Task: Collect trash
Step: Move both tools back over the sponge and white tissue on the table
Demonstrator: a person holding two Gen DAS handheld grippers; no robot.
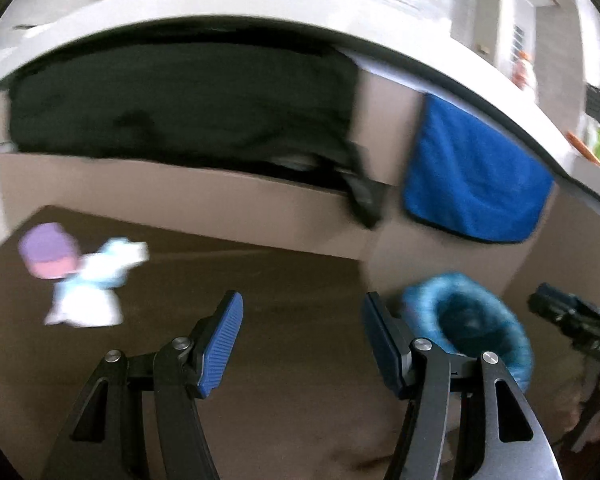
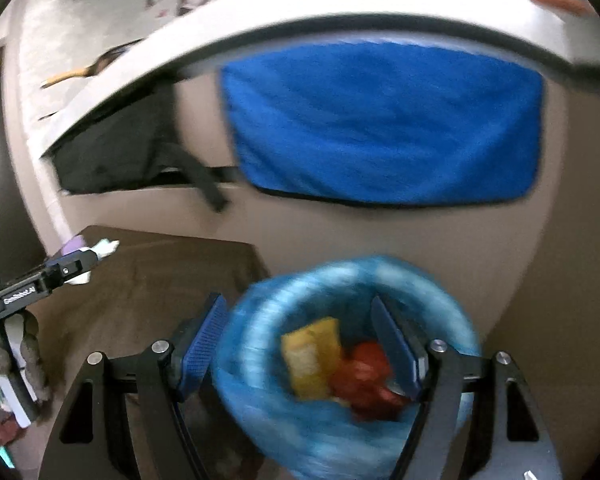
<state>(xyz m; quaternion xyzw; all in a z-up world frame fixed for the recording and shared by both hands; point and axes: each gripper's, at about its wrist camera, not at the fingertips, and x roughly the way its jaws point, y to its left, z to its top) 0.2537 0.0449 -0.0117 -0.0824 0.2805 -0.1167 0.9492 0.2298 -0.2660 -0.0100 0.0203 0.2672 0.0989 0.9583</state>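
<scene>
Right wrist view looks down into one bin with a blue bag (image 2: 260,340) in it. Two pieces of trash lie inside: one yellow packet (image 2: 310,356) and one red wrapper (image 2: 364,380), touching each other. The right gripper (image 2: 300,348) hangs over the bin with its two fingers spread wide. Nothing is pinched between them.

Left wrist view shows two more pieces of trash on the brown floor (image 1: 292,320): one white and pale blue crumpled paper (image 1: 96,284) and one purple and pink thing (image 1: 48,254), just beside each other. They are blurry, so I cannot tell what the purple thing is. The left gripper (image 1: 300,344) points at the bare floor between that trash and the bin, its two fingers apart and empty.

One blue cloth (image 2: 380,124) hangs on the cupboard front behind the bin. One dark bag (image 1: 172,100) fills the open shelf beside it. One white counter (image 1: 228,4) runs along above both.
</scene>
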